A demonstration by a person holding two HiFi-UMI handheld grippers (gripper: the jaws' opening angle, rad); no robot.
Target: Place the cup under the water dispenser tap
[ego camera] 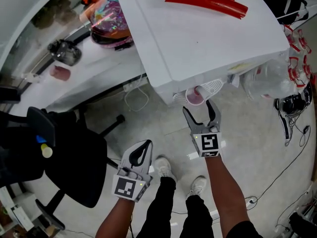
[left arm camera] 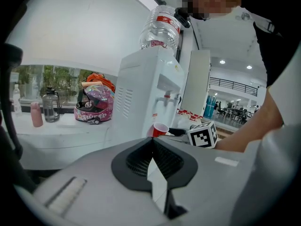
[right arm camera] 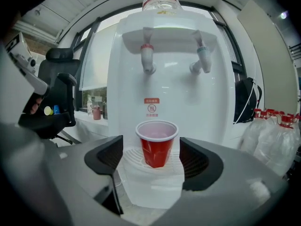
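A red plastic cup stands upright on the white drip tray of the water dispenser, roughly below the red tap; a blue tap is to its right. My right gripper is open, its jaws on either side of the cup and short of it, not touching. From above, the cup sits just beyond the right gripper. My left gripper hangs lower and to the left, shut and holding nothing. In the left gripper view the cup shows far ahead.
A black office chair stands at the left. A counter carries a pink helmet and a bottle. Empty water bottles and cables lie right of the dispenser. The person's feet are below the grippers.
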